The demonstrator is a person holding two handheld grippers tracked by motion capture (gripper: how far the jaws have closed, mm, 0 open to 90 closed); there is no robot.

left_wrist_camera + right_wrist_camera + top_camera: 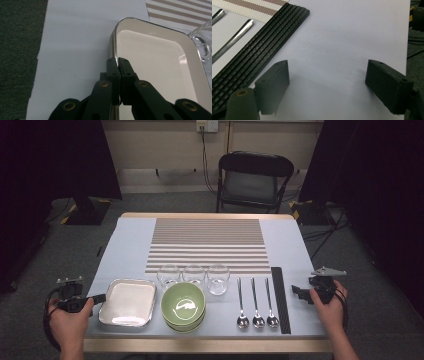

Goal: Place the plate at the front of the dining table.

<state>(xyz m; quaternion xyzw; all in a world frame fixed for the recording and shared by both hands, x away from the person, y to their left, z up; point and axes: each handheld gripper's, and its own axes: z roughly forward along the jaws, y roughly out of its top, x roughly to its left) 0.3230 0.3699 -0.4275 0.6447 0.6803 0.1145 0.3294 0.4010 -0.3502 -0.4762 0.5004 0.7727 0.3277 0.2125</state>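
Observation:
A shiny square metal tray (129, 302) lies at the front left of the table. My left gripper (100, 298) comes in from its left side. In the left gripper view the gripper (117, 61) stands shut, with the chromed left rim of the tray (150, 57) pinched between the pads. My right gripper (296, 292) hovers over the pale tablecloth at the front right. Its jaws (327, 82) stand wide open with nothing between them, just right of a black ribbed strip (259, 47).
A stack of green bowls (183, 304) sits right of the tray, with three clear glasses (193, 273) behind it. Three spoons (257, 302) lie beside the black strip (280, 297). A striped placemat (207, 245) covers the table's middle. A folding chair (254, 180) stands beyond the far edge.

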